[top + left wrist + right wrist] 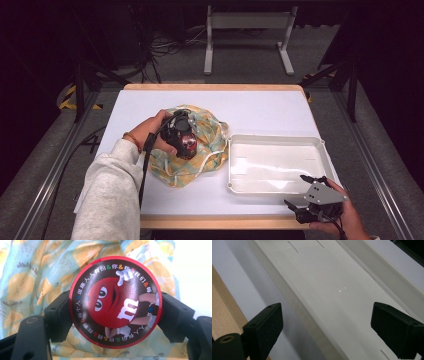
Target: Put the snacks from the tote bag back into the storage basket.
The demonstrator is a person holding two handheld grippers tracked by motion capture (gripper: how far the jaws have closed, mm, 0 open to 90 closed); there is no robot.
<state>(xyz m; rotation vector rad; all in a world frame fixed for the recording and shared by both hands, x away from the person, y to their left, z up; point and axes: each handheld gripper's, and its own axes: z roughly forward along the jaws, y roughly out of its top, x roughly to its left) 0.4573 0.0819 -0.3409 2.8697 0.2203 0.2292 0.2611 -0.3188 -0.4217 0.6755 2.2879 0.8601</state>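
A round red tin (116, 302) with a red candy character on its lid sits between the jaws of my left gripper (116, 315), which is shut on its sides. In the high view the tin (189, 145) hangs just above a crumpled drawstring bag (207, 137) printed with lemons on pale blue. My left gripper (182, 140) is over the bag's middle. My right gripper (302, 192) rests at the table's front right, jaws wide open. Its view looks along the near wall of a white tray (294, 300) with nothing between the fingers.
The white tray (320, 145) lies right of the bag on the white table top (260, 107). The table's wooden front edge (215, 222) runs beside my right gripper. Cables and a grey stand (247, 22) are on the floor beyond.
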